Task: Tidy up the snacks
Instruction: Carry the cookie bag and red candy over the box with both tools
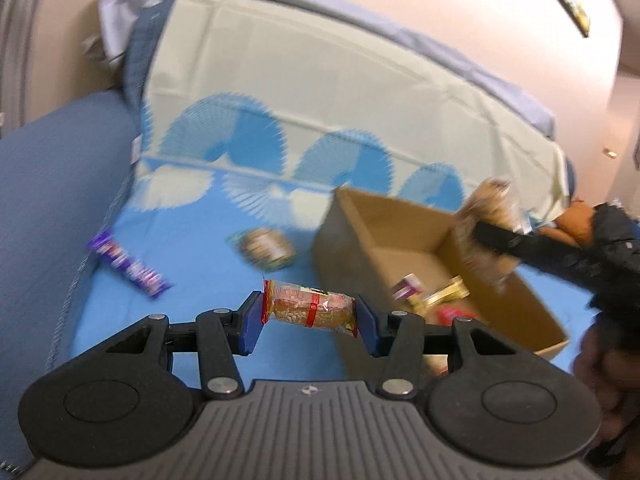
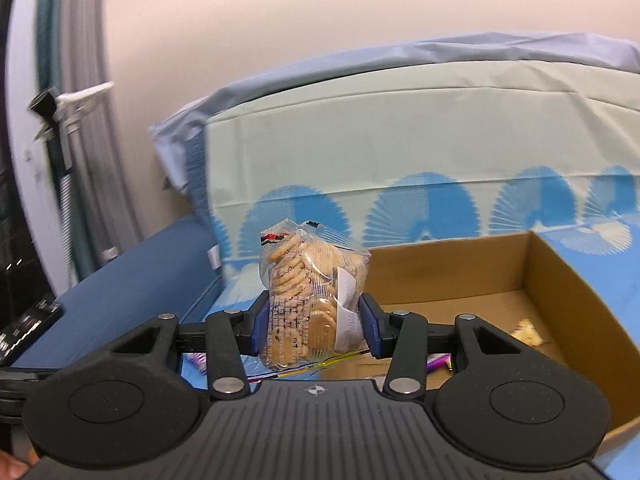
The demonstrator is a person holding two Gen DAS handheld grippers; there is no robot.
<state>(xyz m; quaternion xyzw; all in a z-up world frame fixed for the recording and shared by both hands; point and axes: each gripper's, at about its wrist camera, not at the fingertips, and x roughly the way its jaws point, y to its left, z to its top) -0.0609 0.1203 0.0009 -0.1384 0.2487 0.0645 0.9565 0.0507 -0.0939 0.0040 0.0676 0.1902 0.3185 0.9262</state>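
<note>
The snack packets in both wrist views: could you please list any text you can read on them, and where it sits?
No text reads in full.
White sticker on the biscuit bag in the right gripper: digits, roughly "0261", partly hidden.
Dark print on that bag: too small to read.
Peanut packet in the left gripper: red band print too small.
Purple wrapper and round packet: blurred.
</note>
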